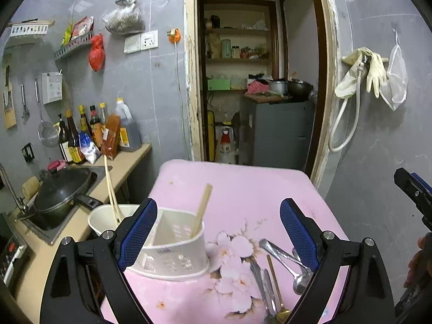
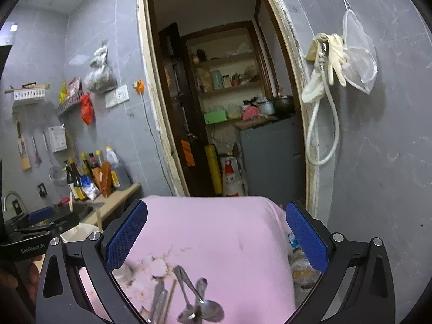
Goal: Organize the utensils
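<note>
A white slotted utensil holder (image 1: 172, 245) stands on the pink flowered table (image 1: 237, 186), with one wooden chopstick (image 1: 202, 208) leaning in it. My left gripper (image 1: 218, 232) is open, its left finger beside the holder. Metal spoons (image 1: 283, 256) and other cutlery, one piece gold-coloured (image 1: 275, 278), lie loose on the table at the right. In the right wrist view my right gripper (image 2: 216, 237) is open and empty above the spoons (image 2: 202, 305) and flat cutlery (image 2: 159, 299).
A white cup (image 1: 108, 218) with two chopsticks stands left of the holder. A counter (image 1: 127, 162) holds a black pan (image 1: 59, 189) in the sink and sauce bottles (image 1: 89, 132). A doorway (image 1: 256, 81) lies beyond the table. The right gripper's tip (image 1: 413, 189) shows at the right edge.
</note>
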`<state>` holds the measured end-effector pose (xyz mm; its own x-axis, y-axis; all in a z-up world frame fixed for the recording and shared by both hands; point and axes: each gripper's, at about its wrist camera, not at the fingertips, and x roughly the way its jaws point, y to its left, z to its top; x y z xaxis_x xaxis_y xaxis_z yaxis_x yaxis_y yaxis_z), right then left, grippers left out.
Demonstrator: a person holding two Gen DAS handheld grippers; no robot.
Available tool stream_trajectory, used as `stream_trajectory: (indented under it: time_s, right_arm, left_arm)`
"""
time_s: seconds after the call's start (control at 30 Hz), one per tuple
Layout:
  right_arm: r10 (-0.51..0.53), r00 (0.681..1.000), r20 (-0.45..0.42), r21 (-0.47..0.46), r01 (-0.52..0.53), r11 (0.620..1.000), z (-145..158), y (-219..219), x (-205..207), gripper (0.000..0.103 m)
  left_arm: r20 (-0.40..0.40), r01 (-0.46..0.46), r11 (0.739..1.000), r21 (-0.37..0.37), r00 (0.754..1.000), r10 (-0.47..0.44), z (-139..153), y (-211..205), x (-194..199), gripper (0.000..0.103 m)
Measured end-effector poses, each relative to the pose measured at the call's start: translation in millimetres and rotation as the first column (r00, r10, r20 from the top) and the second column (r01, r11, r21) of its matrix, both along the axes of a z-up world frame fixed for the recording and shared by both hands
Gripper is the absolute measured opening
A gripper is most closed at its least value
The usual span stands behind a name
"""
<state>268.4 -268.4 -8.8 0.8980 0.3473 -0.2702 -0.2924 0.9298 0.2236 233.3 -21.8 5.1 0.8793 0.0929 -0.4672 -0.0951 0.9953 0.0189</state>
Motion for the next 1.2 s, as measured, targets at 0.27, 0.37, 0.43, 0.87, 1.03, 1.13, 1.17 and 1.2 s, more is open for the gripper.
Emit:
stream_trajectory:
  time_s: [0.27,0.37,0.43,0.87,1.03,1.13,1.17,1.2]
  right_arm:
    - [0.011,0.997,-0.079,-0.045,-0.014,0.999,-26,-9,4,0.103]
    - [0.024,0.992,-0.120,-0.063,-0.032,0.998,-36,-8,10,0.103]
    - [0.036,0.988,-0.150,-0.072,-0.047,0.996,-43,-7,14,0.103]
    - [0.105,0.941,-0.323,-0.108,-0.147,0.983,-98,5,33,0.096]
    - [0.129,0.919,-0.373,-0.120,-0.186,0.975,-111,10,37,0.086]
    - [0.145,0.911,-0.386,-0.119,-0.205,0.971,-115,13,40,0.079]
    - [0.150,0.908,-0.391,-0.123,-0.213,0.969,-116,15,42,0.075]
    - [0.154,0.905,-0.396,-0.125,-0.219,0.968,-116,16,44,0.075]
  left_arm:
    - [-0.059,0.007,0.998,-0.055,0.998,-0.010,-31,-7,1,0.089]
    - [-0.106,0.012,0.997,-0.074,0.994,-0.020,-47,-9,2,0.089]
    - [-0.135,0.021,0.996,-0.082,0.990,-0.032,-57,-10,2,0.089]
    - [-0.283,0.008,0.996,-0.087,0.959,-0.032,-121,-16,16,0.089]
    - [-0.323,0.007,0.997,-0.080,0.946,-0.033,-135,-16,19,0.089]
    - [-0.338,0.007,0.997,-0.083,0.941,-0.035,-140,-16,20,0.088]
    - [-0.341,0.007,0.996,-0.085,0.939,-0.036,-142,-16,20,0.088]
    - [-0.346,0.007,0.996,-0.084,0.938,-0.035,-144,-16,20,0.088]
